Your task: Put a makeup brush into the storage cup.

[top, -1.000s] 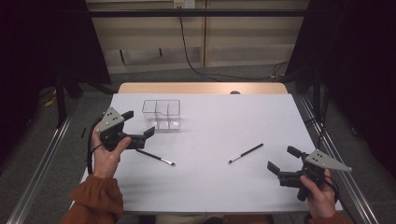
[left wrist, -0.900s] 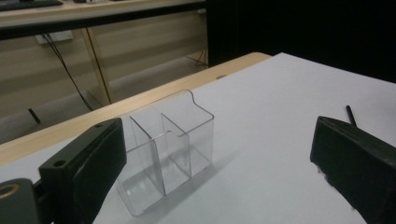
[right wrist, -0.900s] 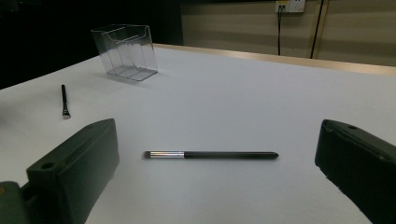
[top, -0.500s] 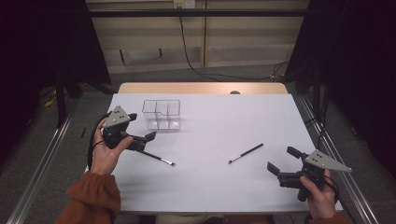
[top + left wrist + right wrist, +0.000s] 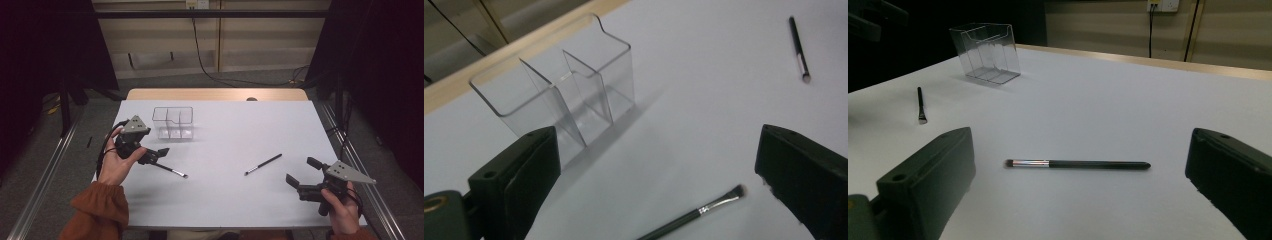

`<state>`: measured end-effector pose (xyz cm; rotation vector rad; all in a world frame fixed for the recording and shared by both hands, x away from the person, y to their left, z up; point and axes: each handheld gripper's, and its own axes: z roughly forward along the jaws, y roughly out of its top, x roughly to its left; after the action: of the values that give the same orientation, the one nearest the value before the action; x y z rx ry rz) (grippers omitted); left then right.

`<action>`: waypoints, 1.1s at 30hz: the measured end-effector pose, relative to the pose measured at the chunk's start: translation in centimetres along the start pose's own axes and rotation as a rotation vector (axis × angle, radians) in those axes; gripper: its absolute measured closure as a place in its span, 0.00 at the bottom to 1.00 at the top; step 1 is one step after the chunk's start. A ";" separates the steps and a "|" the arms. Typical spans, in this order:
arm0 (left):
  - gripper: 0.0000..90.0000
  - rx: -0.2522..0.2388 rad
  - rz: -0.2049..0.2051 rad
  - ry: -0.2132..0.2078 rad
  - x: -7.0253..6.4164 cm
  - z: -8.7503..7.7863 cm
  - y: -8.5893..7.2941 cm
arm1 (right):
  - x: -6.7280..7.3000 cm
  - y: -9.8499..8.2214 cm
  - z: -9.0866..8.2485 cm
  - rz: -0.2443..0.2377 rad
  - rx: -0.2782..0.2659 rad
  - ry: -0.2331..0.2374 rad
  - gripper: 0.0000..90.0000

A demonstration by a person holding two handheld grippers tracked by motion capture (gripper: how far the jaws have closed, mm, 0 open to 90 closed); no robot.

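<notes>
Plainly, the clear organizer (image 5: pixel 173 122) holds nothing, both brushes (image 5: pixel 263 164) outside.

Organizer (image 5: pixel 574 85): clear glossy plastic, smooth.
Table (image 5: pixel 240 130): matt white top, pale wood edge.
Brushes (image 5: pixel 1078 164): glossy black handles, shiny metal ferrules.
Jaws: matt black plastic.
Sleeve (image 5: pixel 100 210): rust-orange cloth.

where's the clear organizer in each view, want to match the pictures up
High view: the organizer stands upper left of centre on the table, beyond the left tool.
Left gripper view: upper left, close, above the left jaw.
Right gripper view: upper left, far off near the table's back edge.
Shared landmark: the brush nearest the organizer, at bottom centre in the left gripper view and at left in the right gripper view.
</notes>
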<state>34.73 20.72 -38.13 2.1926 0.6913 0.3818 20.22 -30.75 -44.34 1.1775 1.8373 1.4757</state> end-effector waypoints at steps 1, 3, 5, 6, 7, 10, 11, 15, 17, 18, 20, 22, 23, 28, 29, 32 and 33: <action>0.05 0.007 -0.008 -0.001 -0.1 0.2 0.0 | 0.0 0.0 0.0 0.001 0.001 0.002 0.00; 0.05 0.028 0.000 -0.001 0.0 0.3 -0.1 | 0.0 0.0 -0.1 -0.005 0.001 0.002 0.00; 0.05 0.051 0.019 -0.009 0.1 0.4 -0.1 | 0.0 0.0 -0.1 -0.002 0.002 0.001 0.00; 0.05 0.068 0.018 -0.010 0.1 0.6 -0.1 | 0.0 0.0 -0.1 0.000 0.003 0.000 0.00; 0.05 0.084 0.021 -0.017 0.2 0.7 -0.1 | 0.0 0.0 -0.1 0.000 0.001 0.000 0.00; 0.05 0.117 0.029 -0.029 0.1 1.1 -0.2 | 0.0 0.0 -0.1 -0.002 0.005 0.003 0.00; 0.05 0.125 0.032 -0.035 0.1 1.2 -0.2 | 0.0 0.0 -0.1 -0.001 0.005 0.004 0.00; 0.05 0.171 0.039 -0.067 -0.1 1.6 -0.2 | 0.1 0.0 0.0 -0.004 0.006 0.003 0.00; 0.05 0.198 0.051 -0.082 -0.2 1.8 -0.3 | 0.1 0.0 0.0 -0.008 0.007 0.006 0.00; 0.06 0.222 0.061 -0.093 -0.2 2.0 -0.3 | 0.1 0.0 0.0 -0.009 0.010 0.007 0.00; 0.05 0.243 0.071 -0.107 -0.4 2.3 -0.4 | 0.1 -0.1 0.0 -0.011 0.014 0.007 0.00; 0.05 0.268 0.093 -0.126 -0.5 2.6 -0.5 | 0.1 -0.1 0.0 -0.013 0.015 0.008 0.00; 0.06 0.270 0.084 -0.131 -0.6 2.7 -0.6 | 0.1 -0.1 0.0 -0.013 0.016 0.007 0.00; 0.07 0.297 0.105 -0.164 -0.4 3.1 -0.6 | 0.1 -0.1 0.0 -0.017 0.019 0.011 0.00; 0.07 0.303 0.111 -0.165 -0.4 3.2 -0.6 | 0.1 -0.1 0.0 -0.016 0.019 0.011 0.00; 0.07 0.313 0.130 -0.169 -0.2 3.5 -0.7 | 0.2 -0.1 0.0 -0.011 0.021 0.013 0.00; 0.07 0.317 0.131 -0.173 -0.2 3.6 -0.8 | 0.2 -0.1 0.1 -0.012 0.022 0.014 0.00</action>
<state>35.98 18.83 -41.04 2.5434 0.5436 0.1518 20.14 -30.55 -44.43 1.1674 1.8717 1.4640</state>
